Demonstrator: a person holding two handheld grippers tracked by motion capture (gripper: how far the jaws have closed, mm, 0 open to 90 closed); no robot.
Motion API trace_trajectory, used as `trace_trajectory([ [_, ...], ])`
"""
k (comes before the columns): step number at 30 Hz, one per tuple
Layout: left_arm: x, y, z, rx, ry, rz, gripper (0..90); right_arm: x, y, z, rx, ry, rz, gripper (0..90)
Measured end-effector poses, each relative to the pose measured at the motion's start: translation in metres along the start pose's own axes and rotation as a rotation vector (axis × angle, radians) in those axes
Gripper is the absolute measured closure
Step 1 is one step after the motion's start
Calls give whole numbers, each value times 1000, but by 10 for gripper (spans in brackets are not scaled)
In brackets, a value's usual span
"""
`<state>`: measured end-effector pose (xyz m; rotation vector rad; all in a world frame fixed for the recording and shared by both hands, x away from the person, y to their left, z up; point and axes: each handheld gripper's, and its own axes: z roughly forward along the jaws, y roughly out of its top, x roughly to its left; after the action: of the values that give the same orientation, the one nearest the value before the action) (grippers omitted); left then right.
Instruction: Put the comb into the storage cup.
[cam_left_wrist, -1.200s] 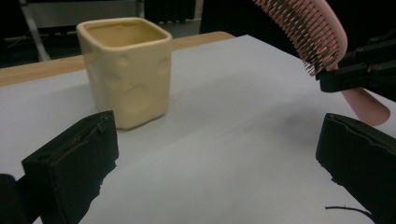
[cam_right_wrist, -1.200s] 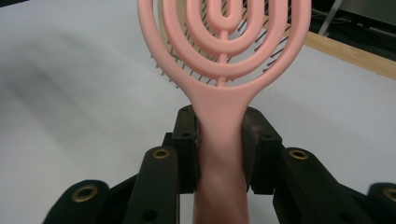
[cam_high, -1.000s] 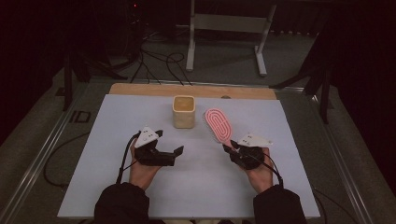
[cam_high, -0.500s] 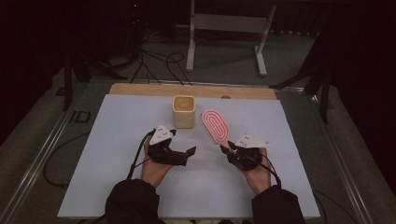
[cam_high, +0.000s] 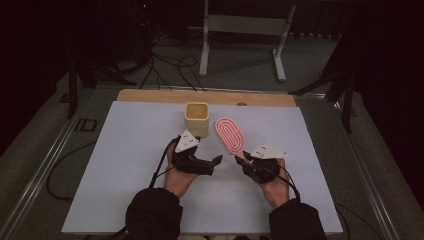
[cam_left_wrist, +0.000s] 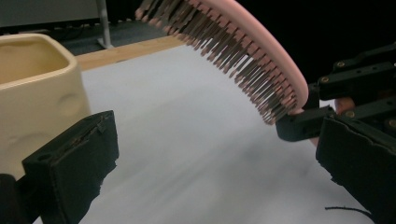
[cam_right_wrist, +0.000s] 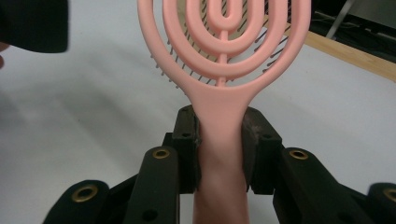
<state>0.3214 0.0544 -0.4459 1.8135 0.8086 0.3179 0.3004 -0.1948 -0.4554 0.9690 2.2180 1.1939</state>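
A pink hairbrush (cam_high: 230, 136) with looped ribs is held above the white sheet, head pointing away and bristles down. My right gripper (cam_high: 243, 159) is shut on its handle; in the right gripper view the pads (cam_right_wrist: 187, 140) clamp the handle of the brush (cam_right_wrist: 224, 51) from both sides. My left gripper (cam_high: 215, 164) lies just left of the brush handle, jaws open, nothing between them. In the left gripper view the brush (cam_left_wrist: 261, 42) arches past its open jaws (cam_left_wrist: 210, 163), beside the right gripper (cam_left_wrist: 308, 123). A cream cup (cam_high: 196, 118) (cam_left_wrist: 37, 79) stands just behind the left gripper.
A white sheet (cam_high: 125, 150) covers the table, with a wooden strip (cam_high: 205, 96) along its far edge. Beyond the table stand a metal frame (cam_high: 240, 30) and loose cables (cam_high: 170, 65) on the floor. Metal rails (cam_high: 40, 170) border the table's sides.
My left hand has slid right across the sheet, toward the cup and the brush handle. The right gripper and the brush have stayed put.
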Motion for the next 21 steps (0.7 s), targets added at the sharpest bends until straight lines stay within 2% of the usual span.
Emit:
trace_trajectory([
  [4,-4,4,6,-2,-9,-3,0,2,0,1,1,3,-5,700],
  [10,-11,9,18,6,-16,-1,0,4,1,1,-3,8,13,699],
  [17,-17,13,31,33,-28,-30,11,7,1,3,-4,10,8,699],
  [19,-18,14,33,39,-28,-42,32,7,0,3,1,12,-13,699],
  [21,-19,15,36,45,-16,-61,73,8,1,4,0,12,-13,699],
])
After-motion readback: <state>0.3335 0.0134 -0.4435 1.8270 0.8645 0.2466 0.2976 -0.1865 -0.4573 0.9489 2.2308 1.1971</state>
